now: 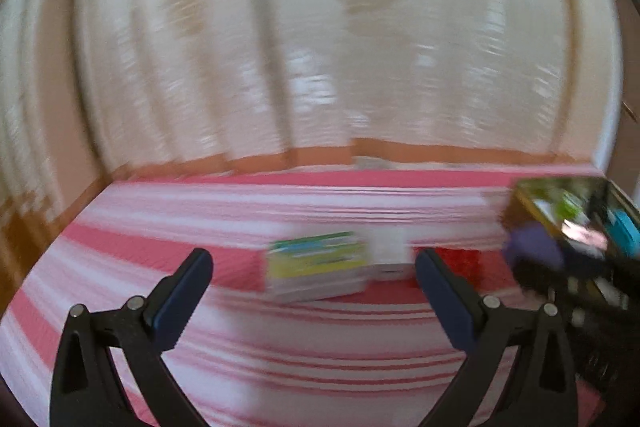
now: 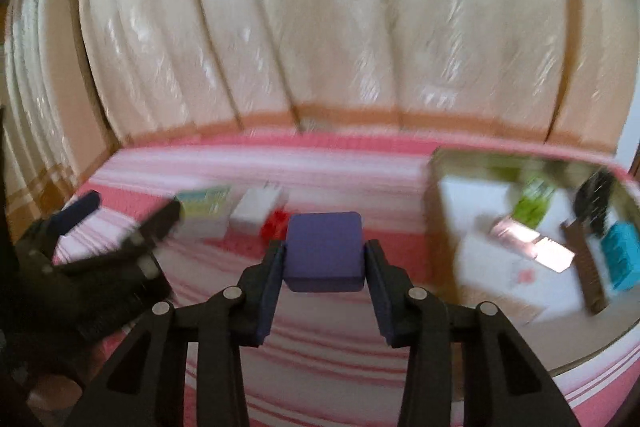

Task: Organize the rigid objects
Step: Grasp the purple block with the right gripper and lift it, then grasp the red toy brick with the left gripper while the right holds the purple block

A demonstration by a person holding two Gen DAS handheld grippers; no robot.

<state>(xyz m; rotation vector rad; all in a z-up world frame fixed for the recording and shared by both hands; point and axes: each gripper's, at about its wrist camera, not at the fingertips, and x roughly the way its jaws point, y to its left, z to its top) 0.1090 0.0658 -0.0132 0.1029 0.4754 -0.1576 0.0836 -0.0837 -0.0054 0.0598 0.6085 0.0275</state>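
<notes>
My right gripper point(image 2: 325, 247) is shut on a purple block point(image 2: 325, 251) and holds it above the striped cloth; the block also shows in the left wrist view point(image 1: 532, 247). My left gripper point(image 1: 314, 263) is open and empty above the cloth; it also shows in the right wrist view point(image 2: 132, 205). Ahead of it lie a green-and-yellow box point(image 1: 316, 267), a white box point(image 1: 390, 251) and a red block point(image 1: 460, 261). A shiny tray point(image 2: 440, 163) at the right holds a white box, a green item, a teal block and a brown comb-like piece.
A pink-and-white striped cloth point(image 2: 320, 343) covers the surface. Cream curtains point(image 2: 320, 27) hang behind its far edge. The tray also shows in the left wrist view point(image 1: 532, 189) at the right. Both views are blurred by motion.
</notes>
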